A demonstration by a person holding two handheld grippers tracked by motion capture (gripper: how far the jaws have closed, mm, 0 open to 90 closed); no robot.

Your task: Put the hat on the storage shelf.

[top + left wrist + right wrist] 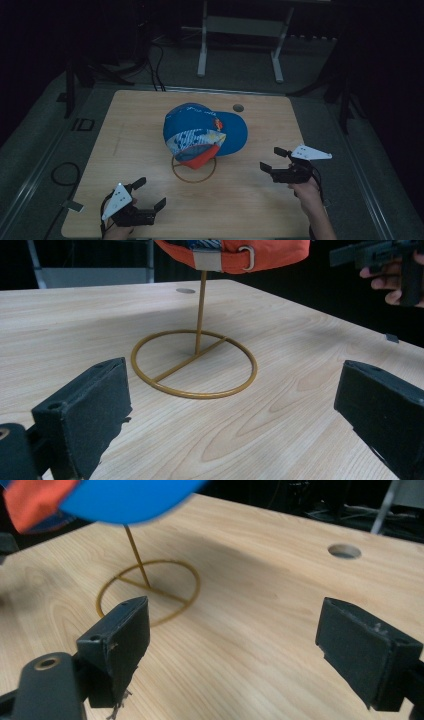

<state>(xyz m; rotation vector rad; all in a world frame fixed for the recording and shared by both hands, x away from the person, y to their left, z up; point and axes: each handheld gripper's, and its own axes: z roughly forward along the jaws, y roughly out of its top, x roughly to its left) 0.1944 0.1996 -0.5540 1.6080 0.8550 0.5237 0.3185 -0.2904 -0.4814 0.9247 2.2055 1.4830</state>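
Blue-and-orange cap (205,134) sits on your gold wire ring-base stand (194,169), mid wooden surface (250,200). Your left gripper (148,195) and right gripper (274,159): jaws wide apart, holding nothing.

Left gripper (150,194) jaws spread wide, right gripper (273,159) likewise, both empty

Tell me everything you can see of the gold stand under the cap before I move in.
The stand looks like thin gold-coloured metal wire: a flat ring base with one straight bar across it, and a slim post rising upright from that bar. The ring lies flat on the wooden table, near its middle. The post runs up into a blue and orange cap, which sits on top, off the table. Nothing else touches it; the left gripper and right gripper are both open and apart from it.
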